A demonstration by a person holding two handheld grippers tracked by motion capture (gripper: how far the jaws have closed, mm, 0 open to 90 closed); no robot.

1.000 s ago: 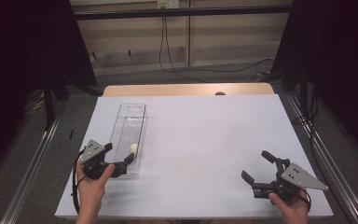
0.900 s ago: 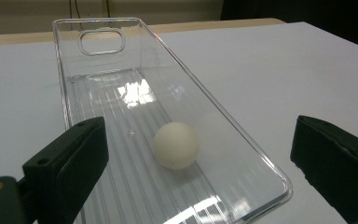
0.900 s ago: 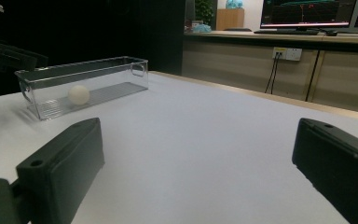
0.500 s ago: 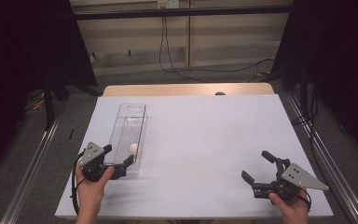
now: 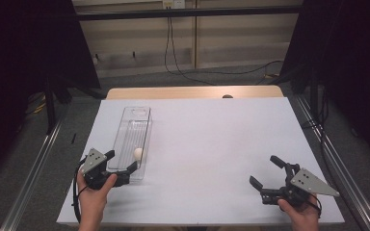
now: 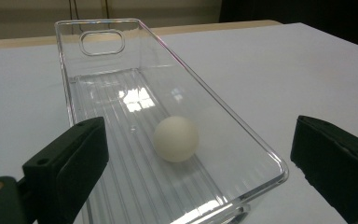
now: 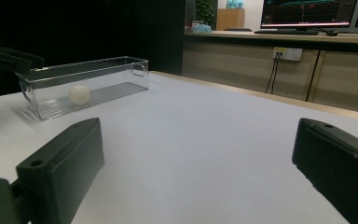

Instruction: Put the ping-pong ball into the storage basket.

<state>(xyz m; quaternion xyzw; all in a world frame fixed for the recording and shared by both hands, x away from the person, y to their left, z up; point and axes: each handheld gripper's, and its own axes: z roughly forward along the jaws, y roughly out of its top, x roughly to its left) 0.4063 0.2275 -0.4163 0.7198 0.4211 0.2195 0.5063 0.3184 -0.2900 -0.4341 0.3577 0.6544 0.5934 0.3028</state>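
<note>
A long clear plastic bin lies on the white table, left of centre. A white ball rests inside it near the near end; the left gripper view shows the ball on the ribbed floor of the bin. My left gripper is open at the bin's near end, its jaws spread on either side of that end, touching nothing. My right gripper stands open at the front right of the table, nothing between its fingers. From there the bin and ball sit far off to the left.
The white table top spreads wide between the two grippers. A wooden strip runs along its far edge. Metal rails flank the table on both sides. A wall with cables stands behind, and monitors show in the right gripper view.
My left gripper has shifted slightly toward the bin's near end. The right gripper and the ball have stayed put.
</note>
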